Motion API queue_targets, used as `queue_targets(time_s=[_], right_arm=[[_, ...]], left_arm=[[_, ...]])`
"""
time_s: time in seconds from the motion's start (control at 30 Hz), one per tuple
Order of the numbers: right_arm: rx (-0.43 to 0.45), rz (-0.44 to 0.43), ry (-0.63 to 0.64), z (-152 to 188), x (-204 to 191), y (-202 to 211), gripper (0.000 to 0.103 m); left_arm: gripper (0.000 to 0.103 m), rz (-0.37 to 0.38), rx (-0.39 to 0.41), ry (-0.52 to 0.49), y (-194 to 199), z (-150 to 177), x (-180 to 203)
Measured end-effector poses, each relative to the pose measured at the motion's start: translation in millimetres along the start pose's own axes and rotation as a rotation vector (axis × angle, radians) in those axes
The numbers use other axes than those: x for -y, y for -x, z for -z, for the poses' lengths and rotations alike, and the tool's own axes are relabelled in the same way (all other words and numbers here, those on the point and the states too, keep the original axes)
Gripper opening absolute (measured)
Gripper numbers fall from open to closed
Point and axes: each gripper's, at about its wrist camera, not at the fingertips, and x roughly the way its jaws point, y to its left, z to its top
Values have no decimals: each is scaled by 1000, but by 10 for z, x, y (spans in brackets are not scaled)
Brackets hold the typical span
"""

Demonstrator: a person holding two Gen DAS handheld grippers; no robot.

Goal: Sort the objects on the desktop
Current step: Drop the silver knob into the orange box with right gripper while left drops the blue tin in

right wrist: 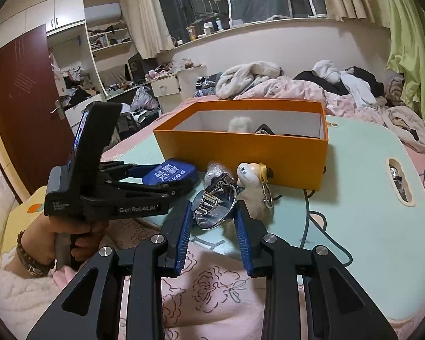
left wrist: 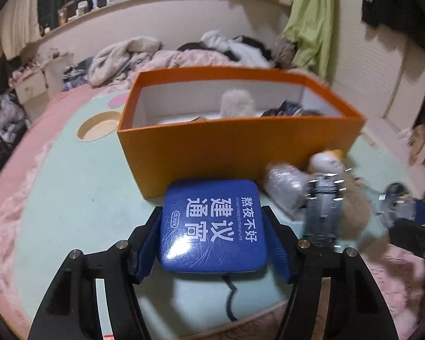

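Box waits while both grippers take hold

Box (right wrist: 240, 153), orange and open-topped, stands on the pale green board (right wrist: 368, 192) laid over the bed, with a white fluffy thing and some dark items already inside. The step in hand looks like the pick-up: two loose items in front of the box are being gripped, neither yet carried over its rim.

Left gripper (left wrist: 212, 226) has its blue pads against both sides of the blue tin (left wrist: 212, 223), which sits just before the box's near wall; the jaws stand about half open, closed onto the tin's width. Right gripper (right wrist: 214, 212) is nearly closed, its pads on either side of a shiny metal funnel (right wrist: 212, 205); it appears held.

Next, I judge, each item needs lifting clear of the near wall and then releasing over the box. The tin must clear the rim just beyond it.

Only the right view shows the hand (right wrist: 68, 238) holding the left gripper, and, sharply, the keyring toy (right wrist: 252, 174) and wrapped toy car (right wrist: 219, 178) by the box. The left view alone shows the tin's printed lid and a dark cord beneath it.
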Motion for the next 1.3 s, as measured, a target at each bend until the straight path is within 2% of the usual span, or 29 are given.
queue_targets(time_s=[0.1,0.17,0.33,0.43,0.47,0.5,0.53,0.57,0.6,0.67,0.7,0.83,0.97,1.1,1.2,1.3], right_arm=[[25,4,3,-41,14,66,32],[47,2,2,-114,30,121,32],[128,28,-10,-612,108,155,32],[159,50,-55,-940,218,95,32],[152,68,-87,-1015,283,34,33],[135,84,-115,-1049,351,-35,44],[98,102,-148,-1032,436,-138,69],[61,121,-181,-978,518,-238,79],[23,126,-216,-874,607,-334,82],[98,127,-171,-736,590,-303,80],[94,124,-172,-731,579,-298,80],[71,135,-179,-761,604,-321,80],[85,132,-181,-713,593,-264,80],[161,143,-167,-708,509,48,80],[157,156,-133,-634,377,302,80],[49,192,-101,-445,280,374,80]], left_arm=[[66,44,98,44,296,-18,-102],[66,70,133,60,446,-123,-144],[66,79,225,39,625,-733,-98],[68,74,246,69,510,-1087,-77],[88,72,226,86,384,-1159,-81],[100,65,173,105,191,-1186,-87],[103,60,141,114,73,-1175,-94],[103,65,90,124,-102,-1119,-92],[101,92,38,135,-285,-1021,-97],[101,5,120,30,-270,-890,68],[101,-26,128,-7,-264,-849,133],[99,13,131,1,-204,-844,97],[98,66,165,79,-38,-818,-59],[98,128,241,161,411,-713,-245],[102,86,188,135,528,-599,-281],[102,9,73,65,429,-405,-242]])
